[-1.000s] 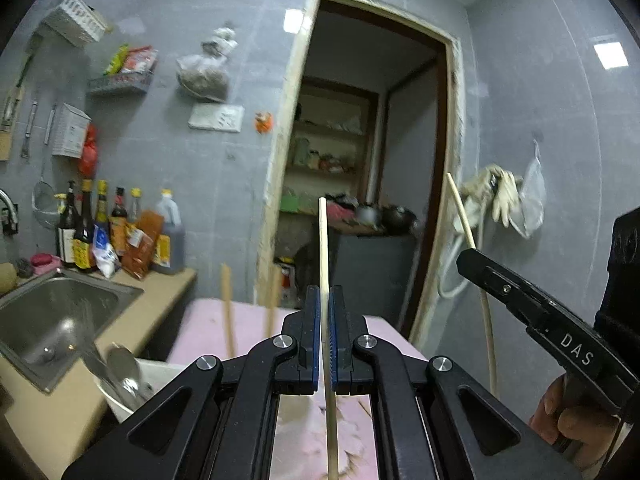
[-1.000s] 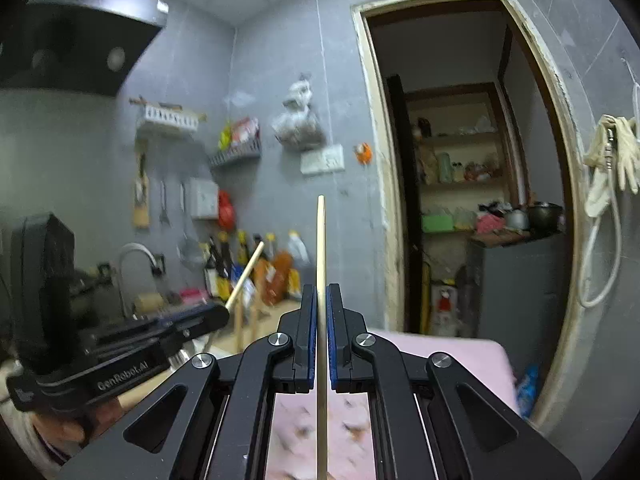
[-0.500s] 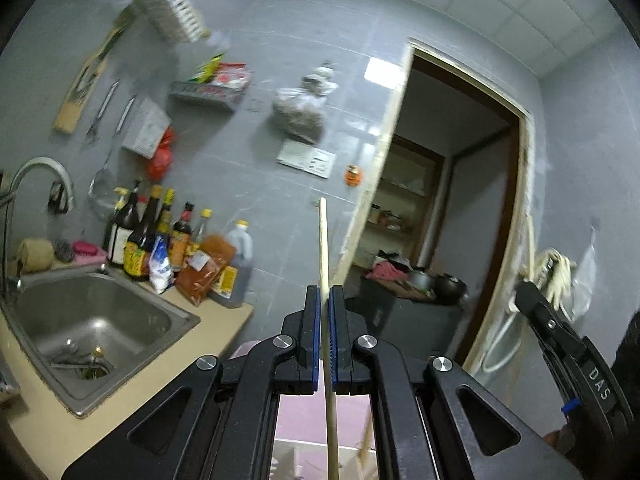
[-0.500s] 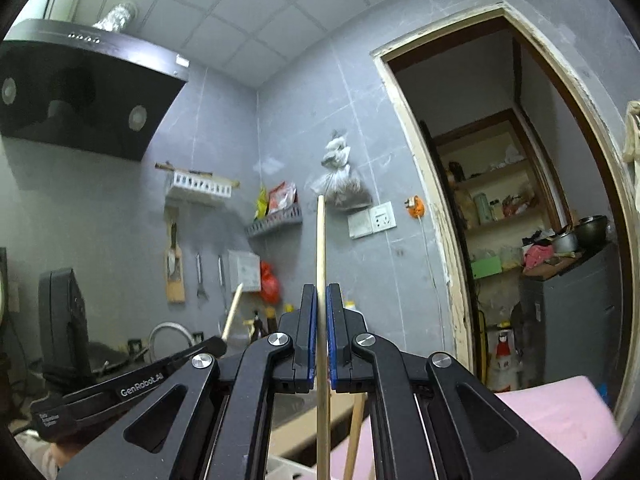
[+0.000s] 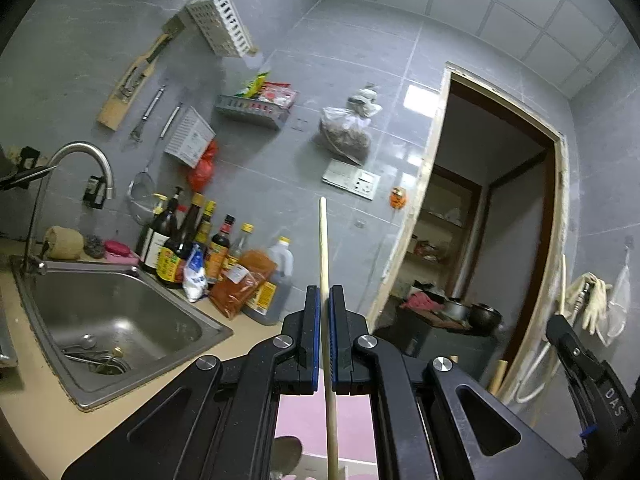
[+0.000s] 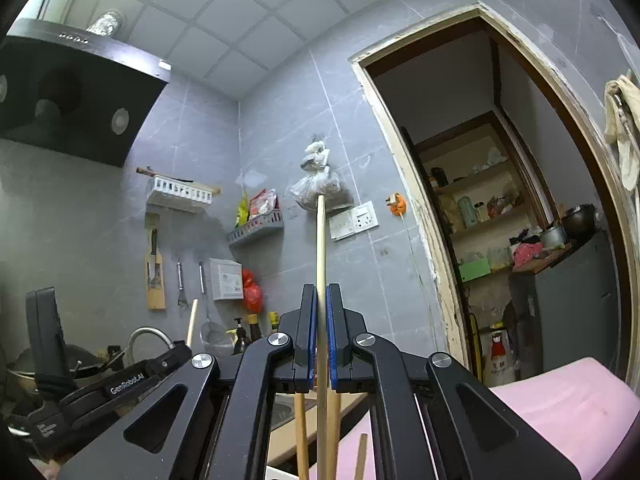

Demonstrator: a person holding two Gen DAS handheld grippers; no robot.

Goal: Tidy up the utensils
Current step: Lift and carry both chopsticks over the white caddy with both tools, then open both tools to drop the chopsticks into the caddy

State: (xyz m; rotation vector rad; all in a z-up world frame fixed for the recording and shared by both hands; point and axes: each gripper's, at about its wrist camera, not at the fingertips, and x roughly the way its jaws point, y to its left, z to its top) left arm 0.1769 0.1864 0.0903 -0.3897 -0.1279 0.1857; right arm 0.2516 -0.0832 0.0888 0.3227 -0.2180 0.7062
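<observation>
Both views have tilted up since a second ago. Left hand-held gripper point(image 5: 324, 336) and right hand-held gripper point(image 6: 318, 336) each pinch one chopstick point(image 5: 323, 248) point(image 6: 320, 240) upright, lifted clear, I judge. Beige surface point(image 5: 36, 420): sink point(image 5: 52, 340) near its left edge, bottles point(image 5: 192, 248) at back. Grey-tiled kitchen.

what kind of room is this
A small home kitchen, most likely. A steel sink with a curved tap sits in the counter beside a row of sauce bottles, and a black range hood hangs on the grey tiled wall. A doorway opens onto what looks like a pantry.
</observation>
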